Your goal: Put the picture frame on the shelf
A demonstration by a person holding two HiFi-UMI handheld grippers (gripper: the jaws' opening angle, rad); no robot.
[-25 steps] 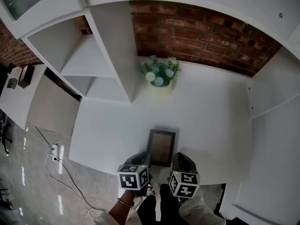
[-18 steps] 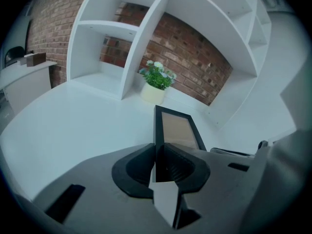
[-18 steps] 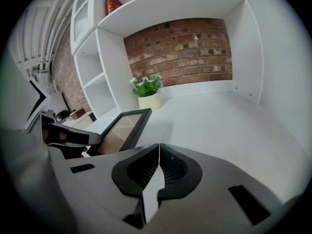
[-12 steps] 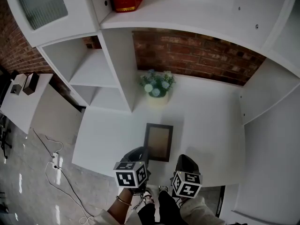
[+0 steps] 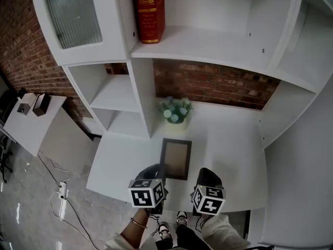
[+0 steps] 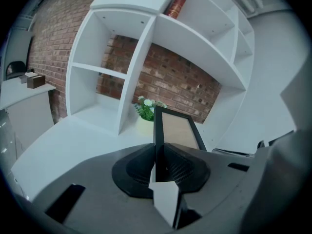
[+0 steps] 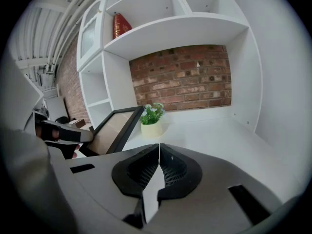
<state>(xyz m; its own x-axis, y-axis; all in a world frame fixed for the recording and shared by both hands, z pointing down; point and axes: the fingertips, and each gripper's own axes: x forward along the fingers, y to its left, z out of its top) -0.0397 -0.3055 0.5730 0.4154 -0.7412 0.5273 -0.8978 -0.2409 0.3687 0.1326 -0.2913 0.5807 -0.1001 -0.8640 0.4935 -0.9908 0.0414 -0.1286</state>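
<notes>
The picture frame (image 5: 175,159), black-edged with a tan middle, hangs over the white desk (image 5: 234,155). My left gripper (image 5: 158,172) is shut on its near left edge. In the left gripper view the frame (image 6: 178,129) runs forward out of the gripper (image 6: 157,152), whose pads press on the black rim. My right gripper (image 5: 206,175) is shut on nothing, just right of the frame's near end. In the right gripper view the gripper (image 7: 159,151) is empty and the frame (image 7: 116,129) lies off to its left. The white shelf (image 5: 208,43) spans above the desk.
A red book (image 5: 150,12) stands at the left end of the shelf. A pot of pale flowers (image 5: 175,111) sits on the desk against the brick wall (image 5: 213,85). Open white compartments (image 5: 117,95) rise at the left, a white side panel (image 5: 291,113) at the right.
Both grippers have risen, the left one carrying the frame up from the desk. The head view has tipped upward, bringing the upper shelf and red book into sight.
</notes>
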